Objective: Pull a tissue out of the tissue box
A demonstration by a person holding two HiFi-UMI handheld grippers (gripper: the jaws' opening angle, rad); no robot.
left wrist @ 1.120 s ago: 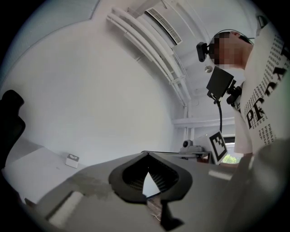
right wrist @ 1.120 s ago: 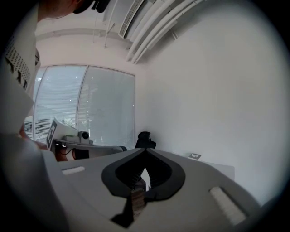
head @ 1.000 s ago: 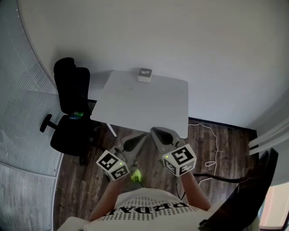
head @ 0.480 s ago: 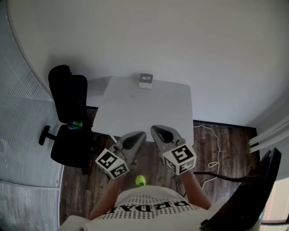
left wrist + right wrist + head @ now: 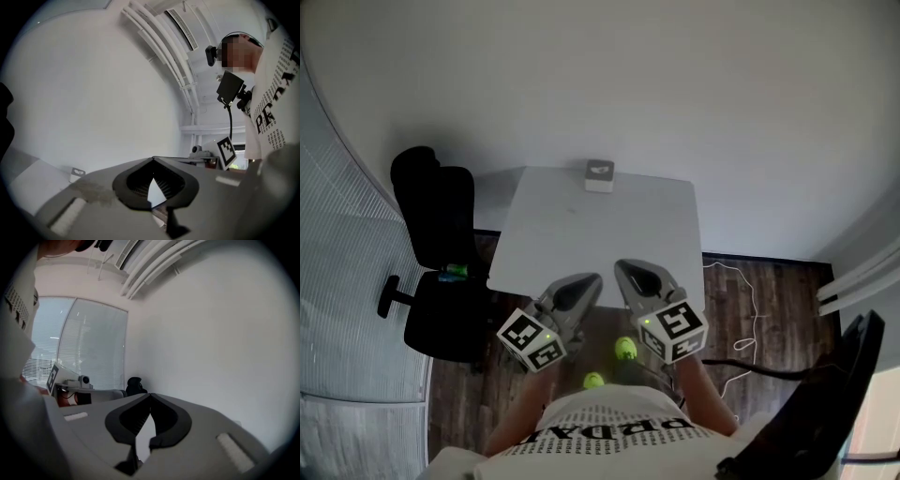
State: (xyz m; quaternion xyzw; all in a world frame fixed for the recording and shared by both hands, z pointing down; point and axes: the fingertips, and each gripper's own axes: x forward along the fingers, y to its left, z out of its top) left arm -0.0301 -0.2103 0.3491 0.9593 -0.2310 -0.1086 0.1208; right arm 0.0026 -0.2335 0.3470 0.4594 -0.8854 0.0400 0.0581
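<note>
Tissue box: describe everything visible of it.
The tissue box is a small, squarish box with white sides and a grey top bearing a dark mark, perhaps the slot. It stands upright at the far edge of the white table, about midway along it, close to the wall. Only the table touches it. Whether a tissue sticks out is too small to tell.

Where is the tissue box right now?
In the head view the tissue box sits midway along the far edge of the white table, by the wall, right of the black chair.
</note>
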